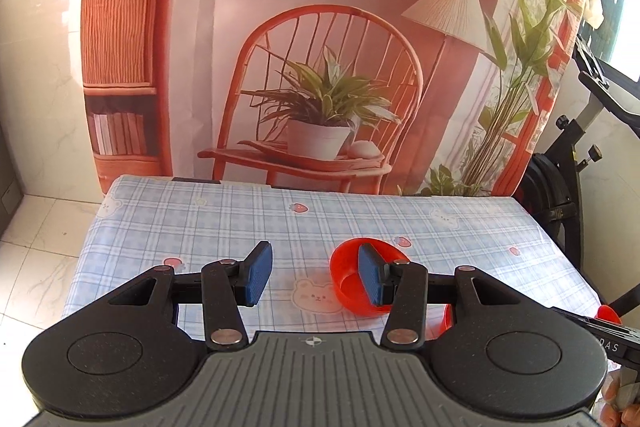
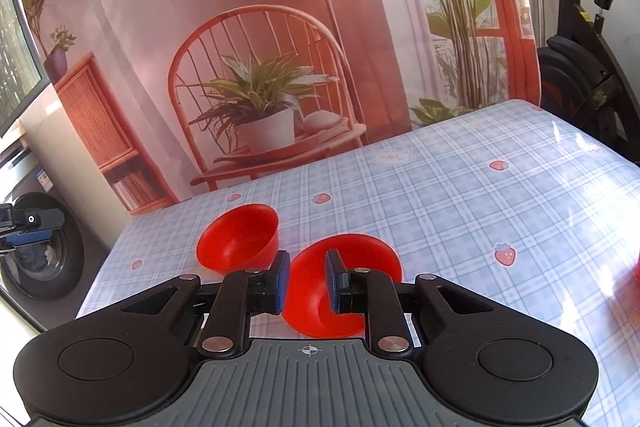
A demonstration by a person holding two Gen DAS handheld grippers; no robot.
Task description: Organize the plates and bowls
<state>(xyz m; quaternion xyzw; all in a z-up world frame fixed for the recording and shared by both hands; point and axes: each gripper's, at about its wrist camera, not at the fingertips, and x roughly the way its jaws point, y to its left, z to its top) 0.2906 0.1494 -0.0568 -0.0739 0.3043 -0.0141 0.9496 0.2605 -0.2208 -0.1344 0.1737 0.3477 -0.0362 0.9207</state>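
The left tongs hang above the tabletop with their blue pads spread apart and nothing caught between them — released, in short. Behind the right-hand pad a red bowl rests on the blue checked cloth, tilted so that its opening faces the camera; the pad overlaps it in the view, but whether the two touch cannot be told. From the right wrist the picture is clearer: the right tongs are narrowed around the near rim of a second red bowl, one pad inside the rim and one outside, so they look clenched on it, and the bowl hangs tipped with its hollow toward the lens. Just beyond and to the left sits the first bowl (also red, also tipped), near the held one but apart from it. A printed backdrop of a chair and potted plant stands behind the tabletop, and an exercise bike stands at the right.
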